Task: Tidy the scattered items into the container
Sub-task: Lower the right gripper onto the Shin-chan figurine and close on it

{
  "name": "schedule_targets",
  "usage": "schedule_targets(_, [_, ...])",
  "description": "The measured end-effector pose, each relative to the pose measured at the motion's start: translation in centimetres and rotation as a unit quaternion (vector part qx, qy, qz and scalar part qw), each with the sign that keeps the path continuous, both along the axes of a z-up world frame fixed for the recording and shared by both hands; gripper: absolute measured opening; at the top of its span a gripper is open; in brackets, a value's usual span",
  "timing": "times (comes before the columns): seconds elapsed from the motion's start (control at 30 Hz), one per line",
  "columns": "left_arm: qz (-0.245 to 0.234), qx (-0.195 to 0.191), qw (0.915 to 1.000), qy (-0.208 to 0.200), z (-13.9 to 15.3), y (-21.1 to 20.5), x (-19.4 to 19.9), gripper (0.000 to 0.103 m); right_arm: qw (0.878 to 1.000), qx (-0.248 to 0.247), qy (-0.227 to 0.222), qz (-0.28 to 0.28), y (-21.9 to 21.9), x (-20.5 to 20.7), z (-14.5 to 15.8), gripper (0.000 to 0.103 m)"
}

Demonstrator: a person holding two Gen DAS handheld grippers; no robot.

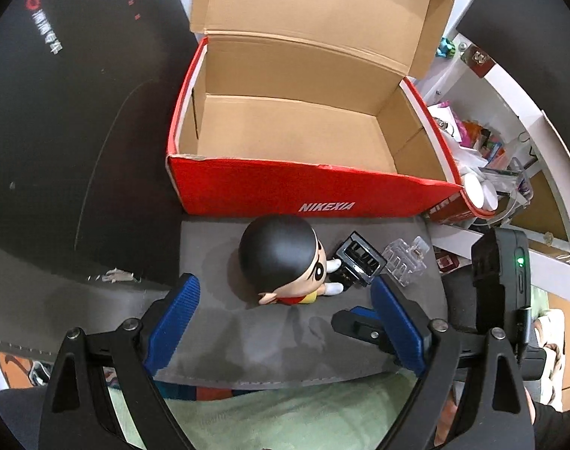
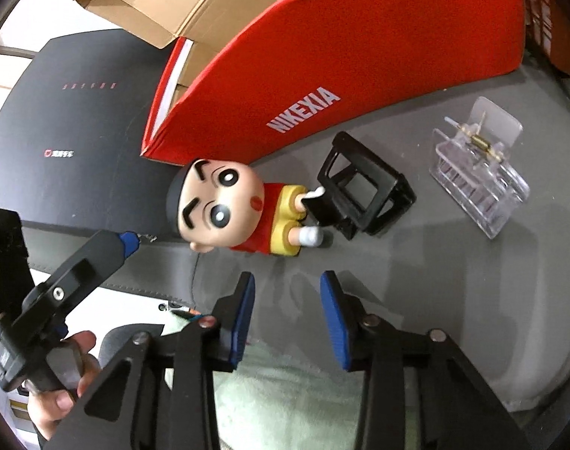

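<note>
Red box (image 1: 303, 183) open at back of grey mat (image 1: 247, 337), inside bare: nothing tidied yet. In front, left to right: cartoon figurine (image 1: 281, 262) lying down, black clip (image 1: 358, 262) touching its feet, clear clip (image 1: 407, 260) just beside. Left gripper (image 1: 285, 318) wide, empty, near figurine. Right gripper (image 2: 288, 318) narrowed, empty, short of figurine. All three items left.

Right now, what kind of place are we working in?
Probably a home desk or hobby corner: a dark desk mat, white shelves crammed with trinkets, and an open red shoebox serving as the container.
</note>
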State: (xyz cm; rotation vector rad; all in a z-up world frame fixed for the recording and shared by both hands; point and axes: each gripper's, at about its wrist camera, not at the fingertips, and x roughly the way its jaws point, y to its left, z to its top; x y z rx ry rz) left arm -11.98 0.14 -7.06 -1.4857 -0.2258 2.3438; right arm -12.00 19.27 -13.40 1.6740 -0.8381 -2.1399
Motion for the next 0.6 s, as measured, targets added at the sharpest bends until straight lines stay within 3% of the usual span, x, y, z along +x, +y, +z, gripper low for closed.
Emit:
schedule_targets(0.23, [-0.019,0.010,0.9997,-0.009,-0.9,0.8,-1.0,0.091,1.000,0.010,0.005,-0.002,-0.8,-0.9,-0.4,0.032])
schedule_targets(0.33, [-0.020,0.005,0.9997,-0.016,-1.5,1.0,-1.6,0.080,1.000,0.024,0.011,0.000,-1.3,-1.3,-0.4,0.031])
schedule_targets(0.6, [-0.025,0.004,0.9993,-0.029,-2.7,1.4,-3.0,0.080,1.000,0.025,0.017,0.002,-1.6,-2.1,-0.4,0.026])
